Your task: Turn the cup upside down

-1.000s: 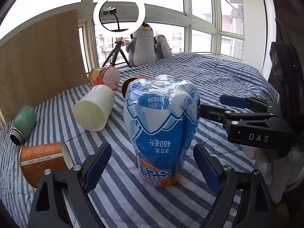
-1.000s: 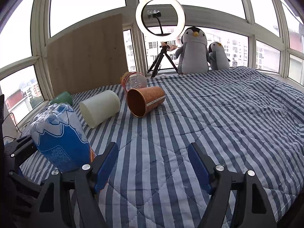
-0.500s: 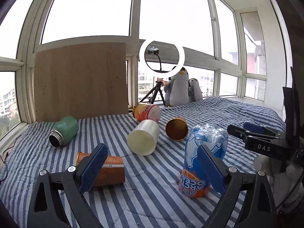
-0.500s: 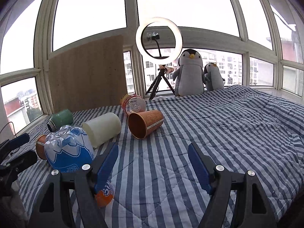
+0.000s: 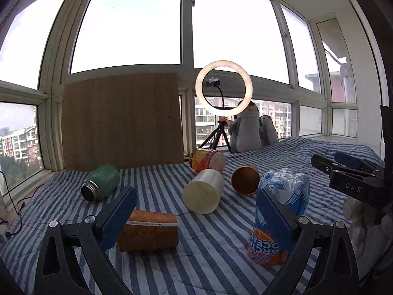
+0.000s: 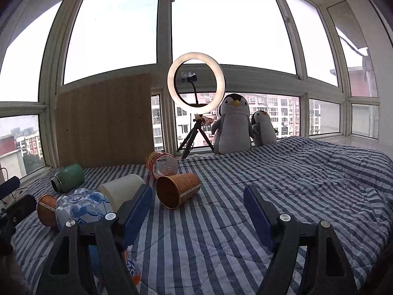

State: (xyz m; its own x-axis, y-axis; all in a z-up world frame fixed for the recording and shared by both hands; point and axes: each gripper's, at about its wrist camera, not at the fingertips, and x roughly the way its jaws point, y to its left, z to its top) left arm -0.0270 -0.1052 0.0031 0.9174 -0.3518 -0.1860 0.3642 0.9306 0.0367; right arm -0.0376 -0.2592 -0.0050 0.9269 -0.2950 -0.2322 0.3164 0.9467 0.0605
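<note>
blue-labelled cup (image 5: 280,216) upside down on bedspread (image 5: 208,258)

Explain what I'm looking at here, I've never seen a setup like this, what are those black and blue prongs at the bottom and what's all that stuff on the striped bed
The prongs are two handheld grippers; a person holds one in each hand, and each carries a fisheye camera looking along its blue fingers. One picture is from the left gripper, the other from the right gripper. Both are open and hold nothing.

On the striped blanket a blue plastic cup stands upside down. Lying on their sides are a white cup, two orange paper cups, a green bottle and a plastic-wrapped orange tub. Behind them stand a ring light and two toy penguins.
</note>
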